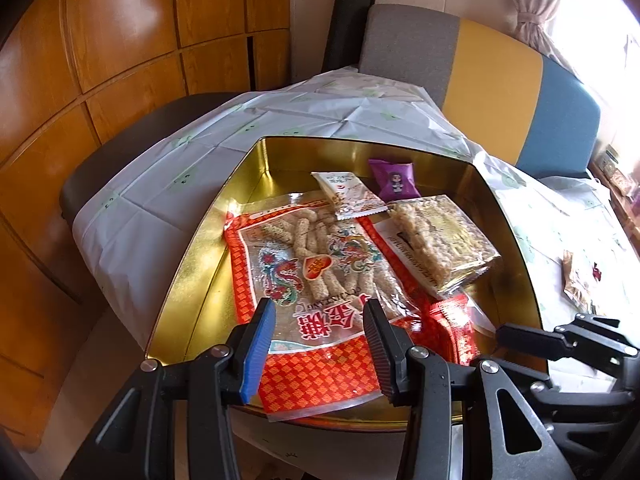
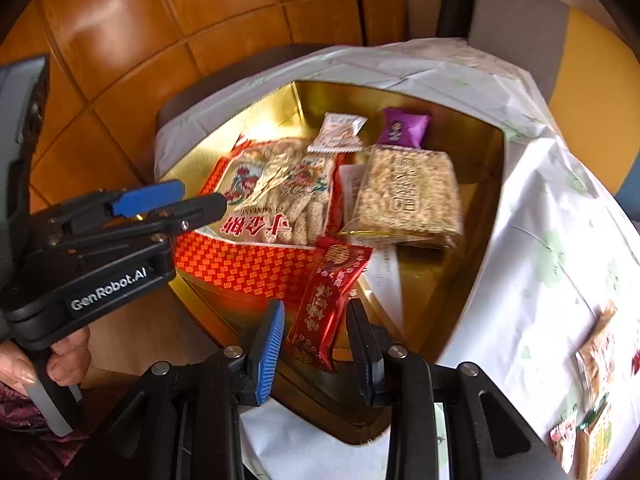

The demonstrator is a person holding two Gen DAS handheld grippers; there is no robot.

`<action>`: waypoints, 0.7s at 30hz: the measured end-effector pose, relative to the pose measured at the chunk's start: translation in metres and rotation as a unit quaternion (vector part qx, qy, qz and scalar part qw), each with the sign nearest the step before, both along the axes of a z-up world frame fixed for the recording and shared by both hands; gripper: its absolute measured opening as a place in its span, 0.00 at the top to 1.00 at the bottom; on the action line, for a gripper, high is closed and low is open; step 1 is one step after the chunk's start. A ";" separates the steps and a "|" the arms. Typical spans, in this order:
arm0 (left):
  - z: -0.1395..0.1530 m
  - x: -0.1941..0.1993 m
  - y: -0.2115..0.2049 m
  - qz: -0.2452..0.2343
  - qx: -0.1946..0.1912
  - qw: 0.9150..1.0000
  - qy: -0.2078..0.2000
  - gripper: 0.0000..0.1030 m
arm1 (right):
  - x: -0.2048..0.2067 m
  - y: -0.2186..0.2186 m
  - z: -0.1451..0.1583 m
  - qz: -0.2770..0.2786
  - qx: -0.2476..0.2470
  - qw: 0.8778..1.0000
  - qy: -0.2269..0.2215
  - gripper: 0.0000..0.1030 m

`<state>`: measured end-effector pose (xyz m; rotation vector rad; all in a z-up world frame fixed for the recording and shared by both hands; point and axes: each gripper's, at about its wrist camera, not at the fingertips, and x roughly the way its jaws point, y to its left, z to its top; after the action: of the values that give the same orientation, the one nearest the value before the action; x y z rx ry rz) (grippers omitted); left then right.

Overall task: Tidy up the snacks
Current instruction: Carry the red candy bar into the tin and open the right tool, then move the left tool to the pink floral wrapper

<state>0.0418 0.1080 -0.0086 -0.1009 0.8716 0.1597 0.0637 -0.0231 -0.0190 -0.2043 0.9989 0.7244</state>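
Observation:
A gold tin (image 1: 188, 264) (image 2: 472, 216) on the table holds a large red bag of sesame sticks (image 1: 304, 280) (image 2: 264, 216), a clear pack of puffed-rice cake (image 1: 440, 240) (image 2: 408, 196), a small white packet (image 1: 348, 194) (image 2: 338, 132) and a purple packet (image 1: 394, 180) (image 2: 404, 128). A small red packet (image 2: 328, 300) (image 1: 448, 320) lies at the tin's near edge. My right gripper (image 2: 316, 340) is open around its near end, fingers apart from it. My left gripper (image 1: 320, 320) (image 2: 200, 200) is open over the big bag's near edge.
A white patterned cloth (image 1: 160, 184) (image 2: 540, 240) covers the table. More snack packets (image 2: 592, 400) (image 1: 580, 276) lie on the cloth to the right of the tin. A grey, yellow and blue sofa back (image 1: 492, 76) stands behind, wooden panels (image 1: 100, 60) to the left.

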 end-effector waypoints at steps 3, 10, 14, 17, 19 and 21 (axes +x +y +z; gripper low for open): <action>0.002 -0.001 -0.005 -0.006 0.002 1.000 -0.002 0.55 | -0.004 -0.010 0.006 -0.015 0.009 1.000 -0.010 0.69; 0.006 -0.004 -0.017 -0.024 0.010 1.000 -0.009 0.55 | -0.009 -0.030 0.021 -0.056 0.017 0.998 -0.039 0.69; 0.008 -0.005 -0.025 -0.038 0.013 0.999 -0.011 0.55 | -0.009 -0.046 0.027 -0.080 0.019 0.995 -0.052 0.69; 0.010 -0.005 -0.033 -0.049 0.014 0.999 -0.012 0.55 | -0.009 -0.063 0.031 -0.097 0.015 0.993 -0.058 0.68; 0.012 -0.005 -0.038 -0.057 0.017 0.998 -0.014 0.55 | -0.010 -0.076 0.032 -0.111 0.009 0.992 -0.061 0.68; 0.013 -0.004 -0.043 -0.065 0.018 0.998 -0.014 0.55 | -0.008 -0.091 0.034 -0.125 0.003 0.990 -0.063 0.68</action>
<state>0.0373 0.0652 0.0045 -0.0122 0.8439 0.0526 0.0552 -0.1137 0.0147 -0.1139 0.8832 0.4795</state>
